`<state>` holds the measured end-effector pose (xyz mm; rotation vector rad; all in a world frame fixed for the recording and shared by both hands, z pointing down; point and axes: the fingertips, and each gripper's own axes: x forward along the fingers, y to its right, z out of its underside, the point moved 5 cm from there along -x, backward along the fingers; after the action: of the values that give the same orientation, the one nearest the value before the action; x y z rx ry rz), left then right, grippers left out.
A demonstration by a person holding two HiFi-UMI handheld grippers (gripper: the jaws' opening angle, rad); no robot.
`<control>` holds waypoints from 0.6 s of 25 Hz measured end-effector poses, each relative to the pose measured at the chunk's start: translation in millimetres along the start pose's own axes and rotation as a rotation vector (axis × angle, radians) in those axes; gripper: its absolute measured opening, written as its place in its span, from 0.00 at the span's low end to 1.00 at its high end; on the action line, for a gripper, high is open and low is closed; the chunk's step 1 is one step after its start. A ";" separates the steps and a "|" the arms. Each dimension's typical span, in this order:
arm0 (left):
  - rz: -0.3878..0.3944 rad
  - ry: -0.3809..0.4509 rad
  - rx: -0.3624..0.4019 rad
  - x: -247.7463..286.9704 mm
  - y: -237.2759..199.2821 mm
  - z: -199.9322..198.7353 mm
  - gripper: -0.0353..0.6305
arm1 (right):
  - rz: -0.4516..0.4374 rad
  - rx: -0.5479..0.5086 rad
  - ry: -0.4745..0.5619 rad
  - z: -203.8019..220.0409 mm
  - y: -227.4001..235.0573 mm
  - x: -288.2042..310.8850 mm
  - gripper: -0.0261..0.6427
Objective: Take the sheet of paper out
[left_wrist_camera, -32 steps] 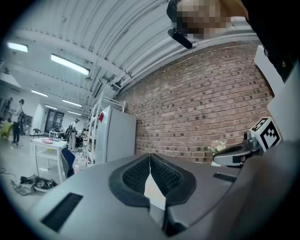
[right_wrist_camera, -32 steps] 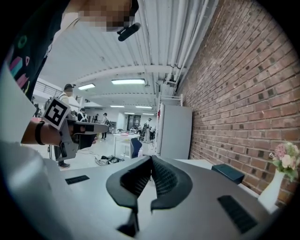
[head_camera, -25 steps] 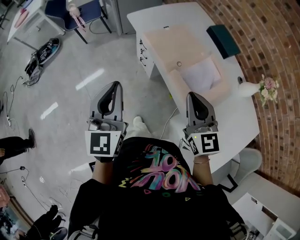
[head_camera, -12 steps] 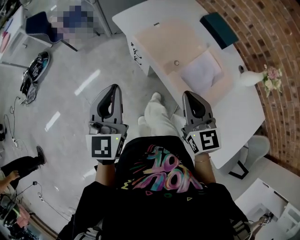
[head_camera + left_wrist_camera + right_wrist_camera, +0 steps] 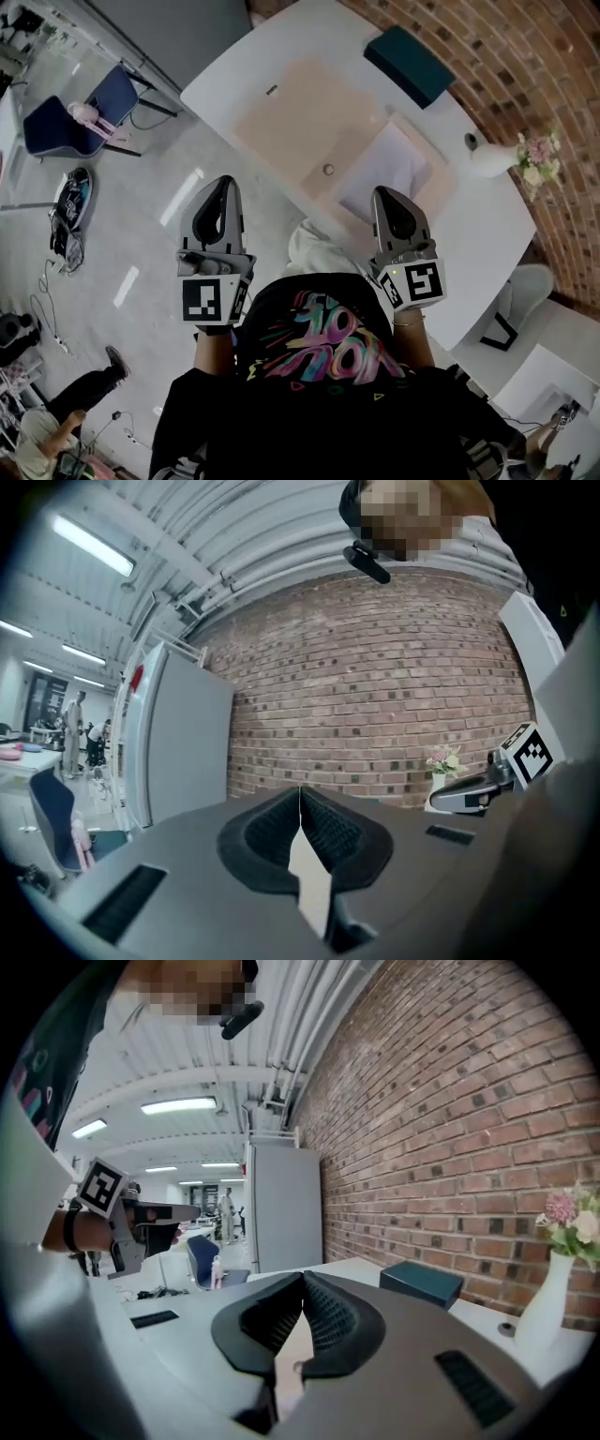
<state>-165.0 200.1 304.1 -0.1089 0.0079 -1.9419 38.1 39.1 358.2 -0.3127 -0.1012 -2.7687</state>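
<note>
Evidently the left hand-held gripper (image 5: 223, 185) and right hand-held gripper (image 5: 386, 194) were closed, empty; the thin white sheet of paper (image 5: 382, 167) lay just ahead of the right one, likely light, floppy, best pinched at an edge.

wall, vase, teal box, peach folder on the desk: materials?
Wall: brick, matte red-brown, with mortar joints showing.
Vase: smooth plain white, likely ceramic.
Box: matte dark teal; card or plastic, can't tell.
Folder: flat matte peach sheet with a round snap; probably plastic or faux leather.
</note>
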 end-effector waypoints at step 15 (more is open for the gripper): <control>0.480 -0.027 0.079 184.5 112.7 -15.2 0.09 | 0.418 0.101 0.047 -7.3 136.9 -40.0 0.07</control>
<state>-128.1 -13.3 295.8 -0.0723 -0.0560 -1.4596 121.4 -76.3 346.2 -0.2141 -0.1449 -2.3464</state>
